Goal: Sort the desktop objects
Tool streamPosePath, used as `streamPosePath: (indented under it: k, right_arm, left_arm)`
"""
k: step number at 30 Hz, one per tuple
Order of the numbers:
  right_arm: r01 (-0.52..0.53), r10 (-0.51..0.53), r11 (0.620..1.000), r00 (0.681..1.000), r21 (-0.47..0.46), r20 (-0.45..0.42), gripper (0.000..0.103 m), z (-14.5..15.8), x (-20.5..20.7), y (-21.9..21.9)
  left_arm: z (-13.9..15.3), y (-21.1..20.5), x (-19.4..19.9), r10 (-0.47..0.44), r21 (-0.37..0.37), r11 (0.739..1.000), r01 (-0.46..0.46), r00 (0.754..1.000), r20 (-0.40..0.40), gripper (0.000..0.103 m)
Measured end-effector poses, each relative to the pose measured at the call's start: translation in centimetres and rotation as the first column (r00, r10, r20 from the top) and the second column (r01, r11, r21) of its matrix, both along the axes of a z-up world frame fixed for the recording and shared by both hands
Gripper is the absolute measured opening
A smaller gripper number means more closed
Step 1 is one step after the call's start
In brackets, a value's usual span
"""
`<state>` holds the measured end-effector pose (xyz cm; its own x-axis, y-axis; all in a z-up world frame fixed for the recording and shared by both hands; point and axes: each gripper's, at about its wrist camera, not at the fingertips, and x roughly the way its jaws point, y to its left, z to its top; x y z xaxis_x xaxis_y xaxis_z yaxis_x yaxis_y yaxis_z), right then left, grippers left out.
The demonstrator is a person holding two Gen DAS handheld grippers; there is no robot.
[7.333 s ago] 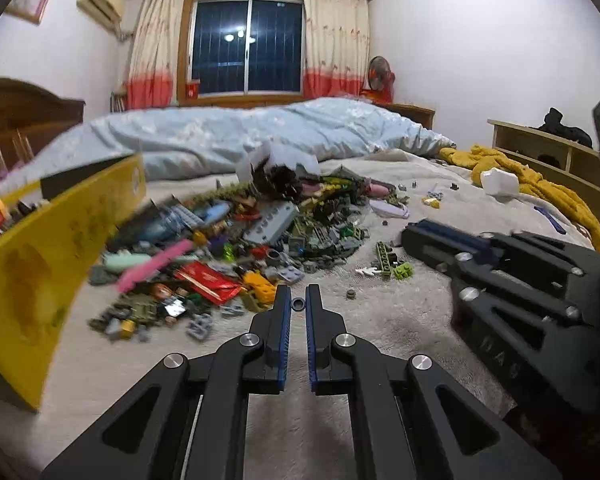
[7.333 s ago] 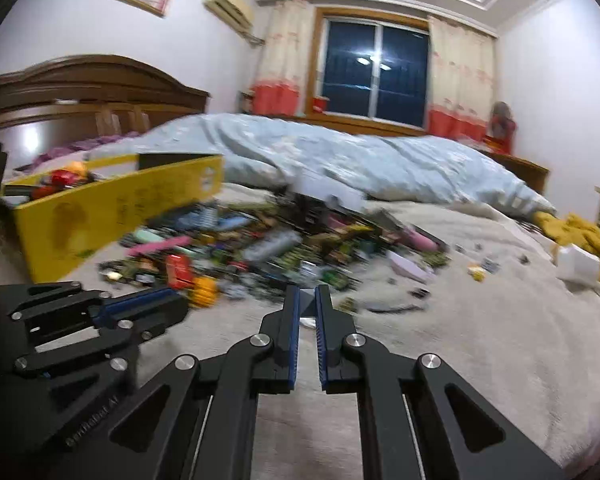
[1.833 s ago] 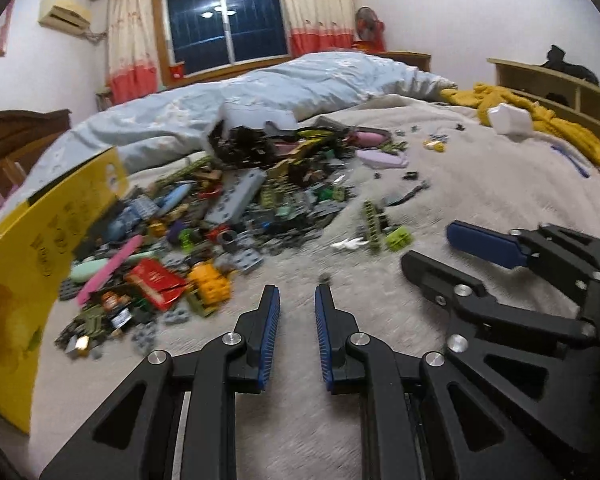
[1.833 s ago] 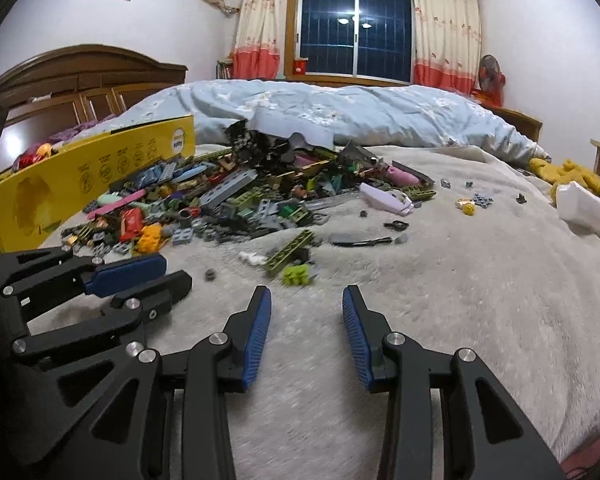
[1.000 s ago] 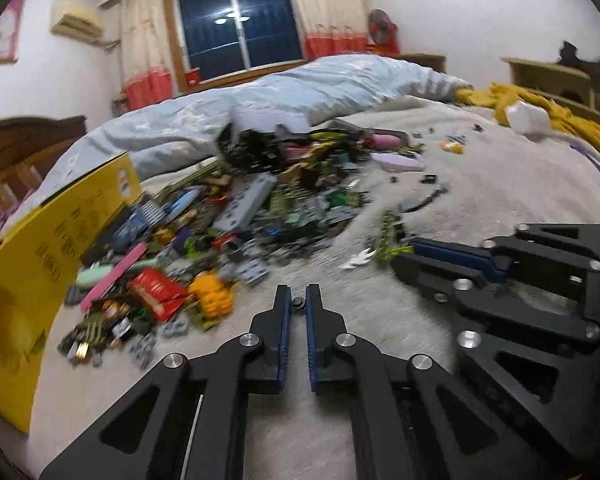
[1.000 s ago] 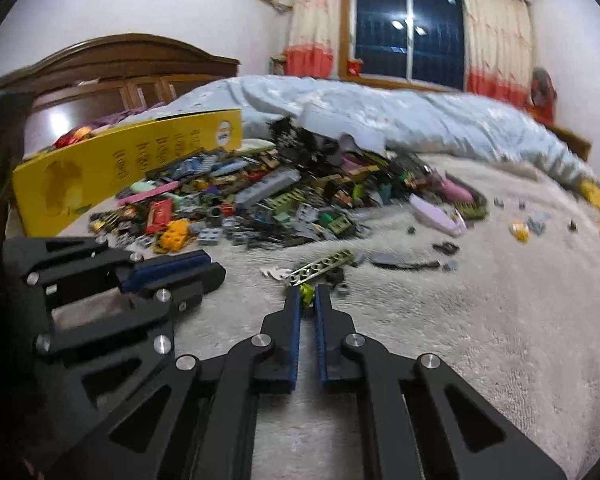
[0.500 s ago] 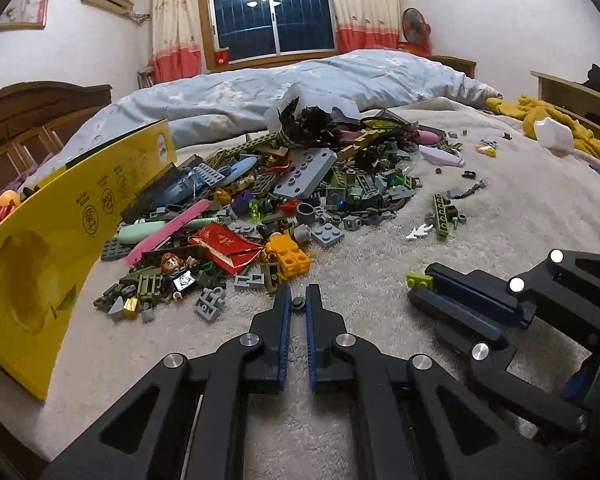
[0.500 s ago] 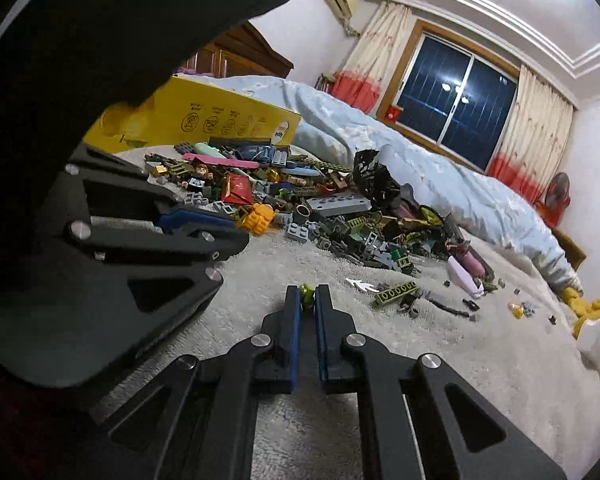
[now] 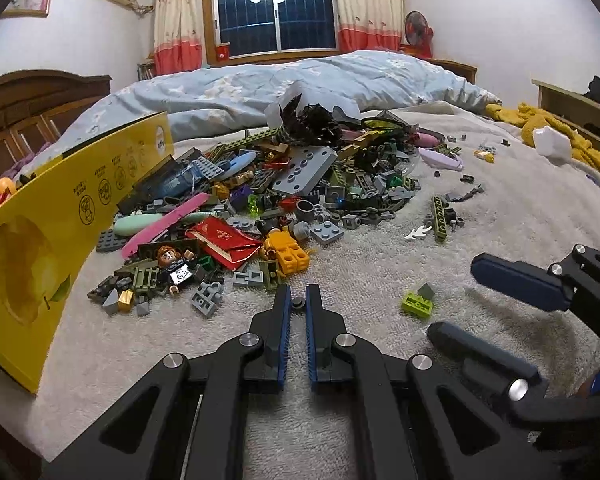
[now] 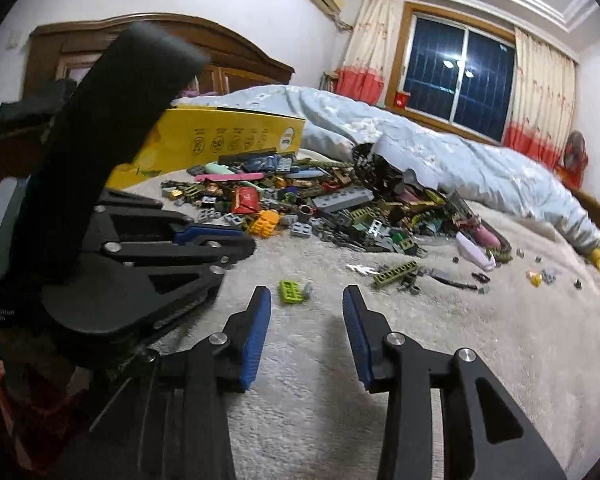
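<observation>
While right gripper (image 10: 305, 300) jaws open, lime brick (image 10: 291, 291) lies loose just beyond fingertips

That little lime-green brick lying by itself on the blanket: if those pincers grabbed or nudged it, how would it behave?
The lime-green brick looks like hard plastic, so it would probably stay stiff when pinched. It is tiny and flat, so likely very light. Lying flat on the fuzzy blanket, it would probably drag or snag rather than roll when pushed.

Lime brick (image 10: 291, 291) is lying on grey blanket (image 10: 480, 340). Yellow box (image 9: 40, 248) is showing black icons. Gripper pads (image 10: 256, 332) are showing blue. Curtains (image 9: 370, 4) are showing cream over red.
</observation>
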<state>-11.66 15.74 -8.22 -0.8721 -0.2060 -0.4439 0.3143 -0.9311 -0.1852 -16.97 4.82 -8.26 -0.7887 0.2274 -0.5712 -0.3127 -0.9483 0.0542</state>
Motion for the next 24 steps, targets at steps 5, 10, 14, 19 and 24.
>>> streamPosePath:
  k: [5,10,14,19,24]
  right_arm:
    - [0.012,-0.012,1.0,1.0,-0.021,-0.021,0.031,0.3,0.5,-0.5]
    - [-0.031,0.031,1.0,1.0,-0.002,-0.001,0.022,-0.7,0.3,-1.2]
    - [-0.032,0.031,0.999,0.999,0.014,0.004,0.021,-1.1,-0.2,-1.7]
    - [-0.02,0.024,0.998,0.997,-0.051,0.08,0.013,-0.7,-2.1,-0.8]
    - [0.033,-0.029,0.995,0.999,-0.091,0.045,0.01,0.7,-1.4,1.1]
  left_arm:
    - [0.1,-0.2,0.0,0.001,-0.01,1.0,-0.002,1.0,-0.015,0.008]
    - [0.5,-0.5,0.2,0.008,-0.026,1.0,-0.009,0.999,-0.048,0.008]
    - [0.3,-1.2,-0.1,0.011,0.016,1.0,-0.011,1.0,-0.018,0.008]
    - [0.7,-1.2,0.7,-0.01,0.022,1.0,0.01,1.0,-0.02,0.008]
    - [1.8,-1.2,2.0,-0.019,0.036,0.999,0.02,0.999,-0.035,0.008]
